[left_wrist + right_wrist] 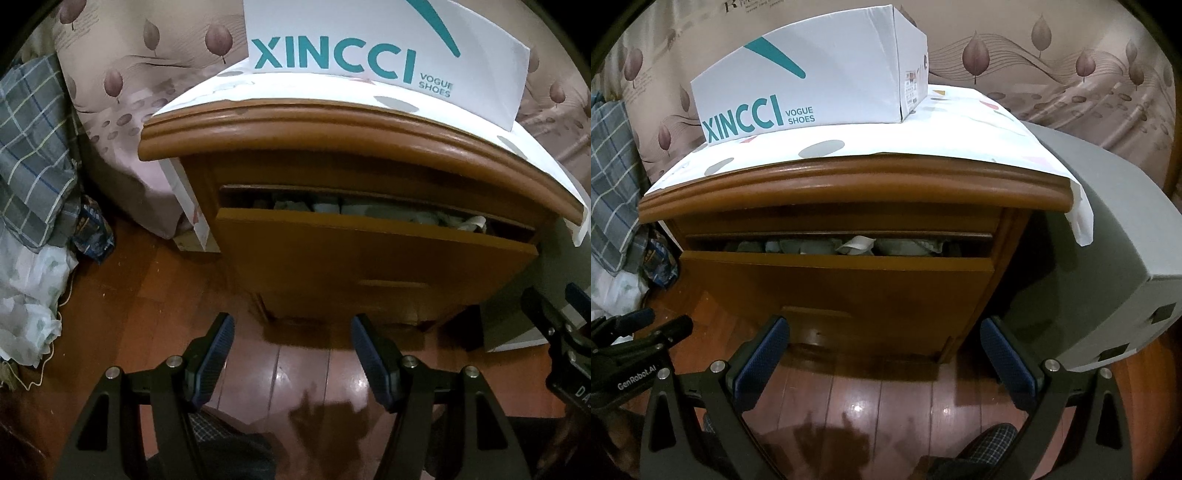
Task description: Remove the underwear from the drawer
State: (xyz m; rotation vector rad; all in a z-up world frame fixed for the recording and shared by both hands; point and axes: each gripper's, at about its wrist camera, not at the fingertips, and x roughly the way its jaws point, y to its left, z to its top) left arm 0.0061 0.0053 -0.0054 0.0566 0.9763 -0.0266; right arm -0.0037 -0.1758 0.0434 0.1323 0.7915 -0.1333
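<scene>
Far left: plaid bedding (33, 155) and a white plastic bag (29, 295) piled on the wood floor (155, 288), crowding the nightstand's left side. Left gripper (292, 332) hangs over bare floor short of the nightstand (369, 147), fingers moderately apart, nothing between the pads. Its body shows in the right wrist view at lower left, marked "GenRobot.AI". Nightstand centre: top covered by a white dotted cloth (849, 144) that overhangs the right edge. On it, toward the back-left corner, a white shoebox (812, 74) reading "XINCCI VOGUE SHOES" in teal, with a small label on its end too small to read. Top drawer (842, 284) is pulled out only a little; a narrow slot shows along its top edge. Underwear (857, 245) sits inside that slot, grey and white folded pieces packed across the width, one white piece sticking up right of centre. Right gripper (884, 338) hangs in front of the drawer front's lower part, fingers wide, empty. Floor ahead of both grippers is open. Right: grey box (1126, 258) just beside the nightstand's right side.
</scene>
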